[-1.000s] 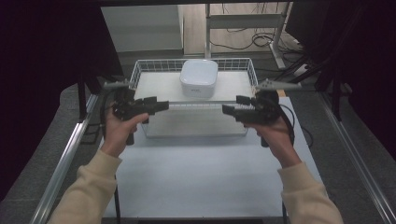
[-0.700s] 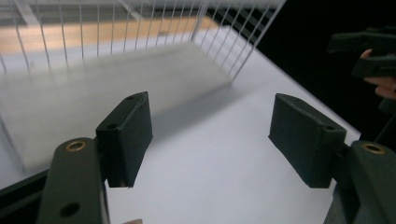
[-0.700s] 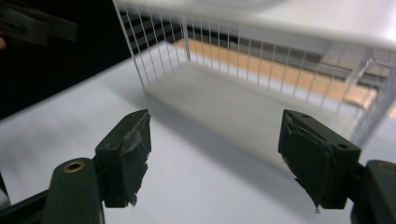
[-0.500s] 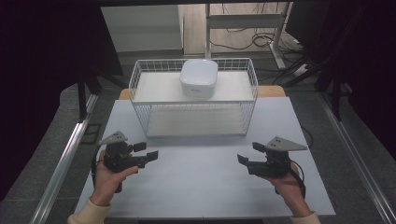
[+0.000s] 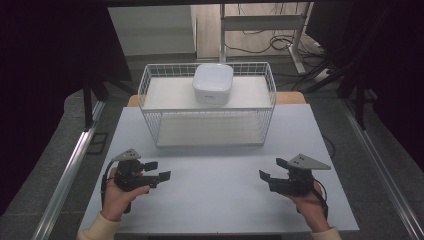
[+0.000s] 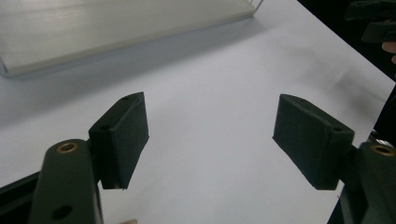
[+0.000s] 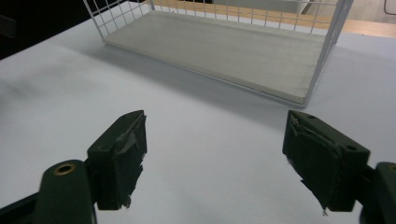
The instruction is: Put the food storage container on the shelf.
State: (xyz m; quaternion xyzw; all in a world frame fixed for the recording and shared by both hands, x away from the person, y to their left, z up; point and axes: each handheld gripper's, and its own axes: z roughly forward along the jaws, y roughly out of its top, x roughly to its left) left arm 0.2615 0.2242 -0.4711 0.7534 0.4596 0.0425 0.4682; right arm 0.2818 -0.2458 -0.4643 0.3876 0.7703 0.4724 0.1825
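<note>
White wire basket (image 5: 150, 92) stands at the far middle of the pale surface (image 5: 220, 200), with a flat board as its floor. A white, rounded, lidded box (image 5: 213, 83) sits on top of it, at the middle of the far side. Near the front edge, the left tongs (image 5: 159, 170) and right tongs (image 5: 268, 170) face each other, well apart, both having just been opening, wide and holding nothing.

No readable text, label, brand, number or sign anywhere. Blank on the white box (image 5: 213, 84) inside the far wire basket (image 5: 150, 80).
</note>
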